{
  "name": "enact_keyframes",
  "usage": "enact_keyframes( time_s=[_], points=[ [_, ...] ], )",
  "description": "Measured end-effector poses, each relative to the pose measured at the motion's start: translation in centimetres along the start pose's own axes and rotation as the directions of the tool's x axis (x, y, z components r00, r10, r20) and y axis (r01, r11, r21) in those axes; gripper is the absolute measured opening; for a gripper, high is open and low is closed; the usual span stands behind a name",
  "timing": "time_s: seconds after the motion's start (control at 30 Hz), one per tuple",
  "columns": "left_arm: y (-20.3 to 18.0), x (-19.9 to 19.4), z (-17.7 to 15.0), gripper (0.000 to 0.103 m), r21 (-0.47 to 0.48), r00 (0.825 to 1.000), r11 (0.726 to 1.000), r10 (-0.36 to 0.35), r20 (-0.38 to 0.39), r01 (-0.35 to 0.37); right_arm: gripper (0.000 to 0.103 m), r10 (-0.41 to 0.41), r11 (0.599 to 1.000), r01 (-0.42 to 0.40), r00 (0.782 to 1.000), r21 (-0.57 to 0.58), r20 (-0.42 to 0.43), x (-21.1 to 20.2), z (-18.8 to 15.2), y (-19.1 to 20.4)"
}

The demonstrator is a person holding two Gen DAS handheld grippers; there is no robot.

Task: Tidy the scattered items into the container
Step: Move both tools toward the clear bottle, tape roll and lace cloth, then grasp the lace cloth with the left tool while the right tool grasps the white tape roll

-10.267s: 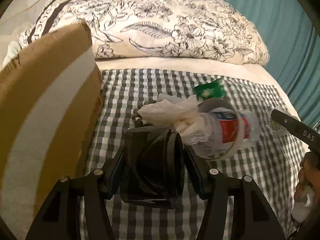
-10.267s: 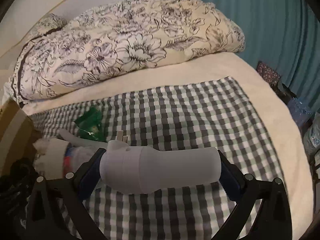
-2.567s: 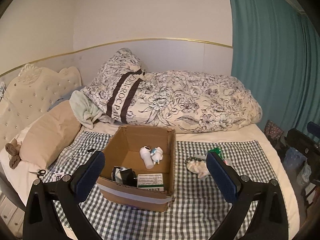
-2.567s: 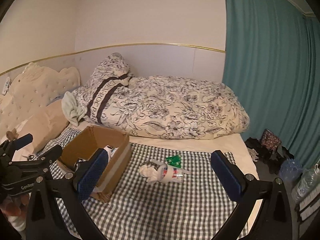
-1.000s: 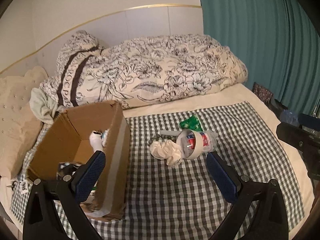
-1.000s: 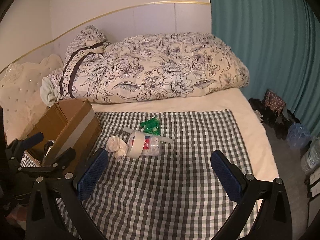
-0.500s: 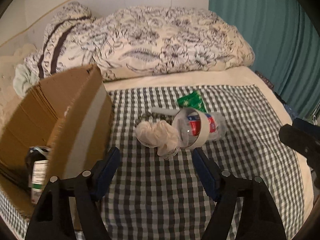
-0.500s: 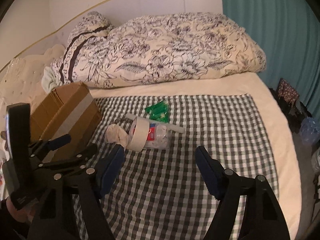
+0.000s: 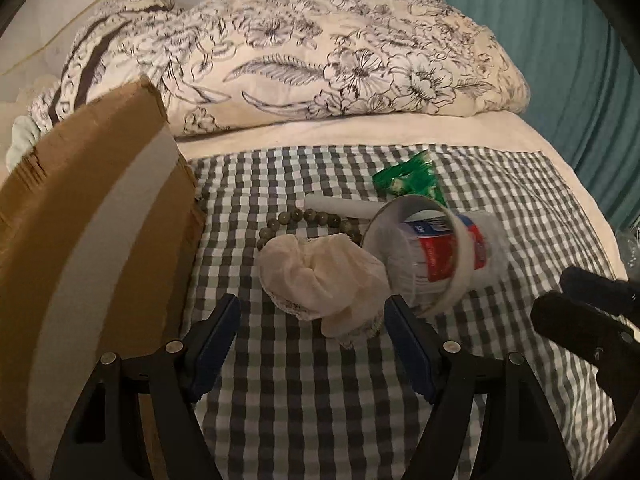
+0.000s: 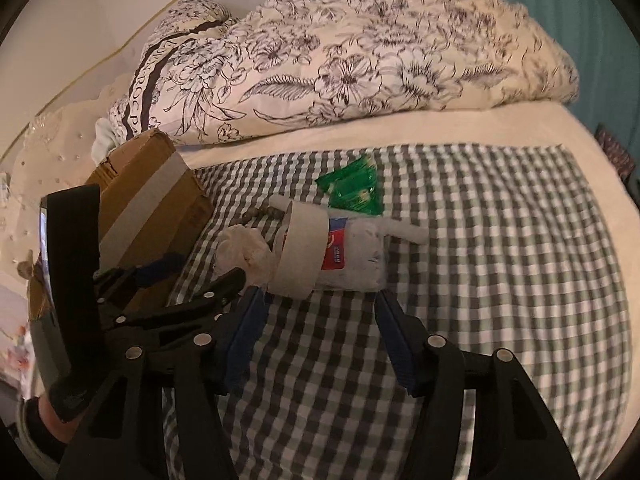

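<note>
On a bed, a small heap of clutter lies on a grey-and-white checked cloth [image 9: 320,392] just right of a cardboard box [image 9: 92,240] with a pale tape stripe; a crumpled cream cloth [image 9: 320,276] touches a roll of masking tape [image 9: 420,256] that rings a crushed clear plastic bottle [image 9: 476,252] with a red and blue label; behind them lie a string of dark beads [image 9: 304,216], a white tube [image 9: 344,206] and a green packet [image 9: 412,178]; a floral duvet [image 9: 340,52] is bunched along the wall; the left gripper [image 9: 312,344] hangs with its jaws moderately wide, the crumpled cloth's near edge between the blue pads but unpressed; the right gripper [image 10: 318,336] has just been narrowing its jaws, which stand apart and empty just short of the bottle and tape roll.
</note>
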State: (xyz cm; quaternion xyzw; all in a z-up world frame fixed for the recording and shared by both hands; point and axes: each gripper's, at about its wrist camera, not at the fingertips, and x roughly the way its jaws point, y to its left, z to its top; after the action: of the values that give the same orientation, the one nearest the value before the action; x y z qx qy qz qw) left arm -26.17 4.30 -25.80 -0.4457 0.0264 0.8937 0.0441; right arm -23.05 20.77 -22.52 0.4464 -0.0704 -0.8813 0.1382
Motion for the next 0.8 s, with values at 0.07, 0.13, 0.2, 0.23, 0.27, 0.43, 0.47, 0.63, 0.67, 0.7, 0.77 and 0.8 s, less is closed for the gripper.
enact_keyframes(
  time_s=[0.07, 0.13, 0.2, 0.23, 0.27, 0.43, 0.47, 0.63, 0.67, 0.7, 0.77, 0.8],
  points=[
    [0.0, 0.8, 0.1, 0.077, 0.008, 1.000, 1.000, 0.001, -0.006, -0.001, 0.058, 0.016, 1.000, -0.016, 1.000, 0.004, -0.009, 0.9, 0.1, 0.0],
    [0.1, 1.5, 0.0, 0.077, 0.013, 1.000, 1.000, 0.005, -0.014, -0.005, 0.055, 0.050, 0.999, -0.050, 0.999, 0.016, -0.020, 1.8, 0.1, 0.0],
    [0.3, 2.3, 0.0, 0.077, 0.004, 1.000, 1.000, 0.000, -0.023, 0.000, 0.051, 0.058, 0.998, -0.057, 0.998, 0.018, -0.035, 2.8, 0.1, 0.1],
    [0.4, 2.6, 0.0, 0.077, 0.002, 1.000, 1.000, -0.001, -0.027, 0.001, 0.051, 0.056, 0.998, -0.055, 0.998, 0.015, -0.039, 3.2, 0.1, 0.1],
    [0.5, 2.9, 0.0, 0.077, 0.001, 1.000, 1.000, 0.001, -0.030, -0.001, 0.051, 0.059, 0.998, -0.059, 0.997, 0.017, -0.042, 3.6, 0.1, 0.2],
    [0.9, 4.3, -0.1, 0.077, -0.002, 0.999, 1.000, 0.007, -0.038, -0.008, 0.051, 0.068, 0.997, -0.066, 0.996, 0.034, -0.056, 5.1, 0.3, 0.2],
    [1.0, 4.5, -0.1, 0.077, -0.003, 0.999, 1.000, 0.005, -0.039, -0.005, 0.051, 0.080, 0.996, -0.077, 0.995, 0.045, -0.058, 5.4, 0.3, 0.0],
    [0.7, 5.5, 0.0, 0.059, 0.016, 0.999, 1.000, -0.013, -0.044, 0.014, 0.051, 0.113, 0.991, -0.108, 0.992, 0.076, -0.059, 6.4, 0.7, -0.2],
    [0.5, 5.6, 0.0, 0.049, 0.022, 0.999, 0.999, -0.022, -0.044, 0.023, 0.051, 0.114, 0.991, -0.109, 0.991, 0.076, -0.063, 6.7, 0.7, -0.1],
    [0.3, 5.6, 0.1, 0.044, 0.029, 0.999, 0.999, -0.030, -0.042, 0.031, 0.051, 0.109, 0.992, -0.104, 0.992, 0.072, -0.068, 7.0, 0.8, 0.2],
    [-0.3, 5.5, 0.1, 0.026, 0.055, 0.999, 0.998, -0.033, -0.034, 0.035, 0.051, 0.100, 0.993, -0.095, 0.992, 0.068, -0.072, 7.6, 0.8, 0.5],
    [-0.6, 5.4, 0.0, 0.021, 0.070, 0.999, 0.997, -0.032, -0.031, 0.034, 0.051, 0.100, 0.993, -0.095, 0.992, 0.071, -0.073, 7.9, 0.9, 0.6]
  ],
)
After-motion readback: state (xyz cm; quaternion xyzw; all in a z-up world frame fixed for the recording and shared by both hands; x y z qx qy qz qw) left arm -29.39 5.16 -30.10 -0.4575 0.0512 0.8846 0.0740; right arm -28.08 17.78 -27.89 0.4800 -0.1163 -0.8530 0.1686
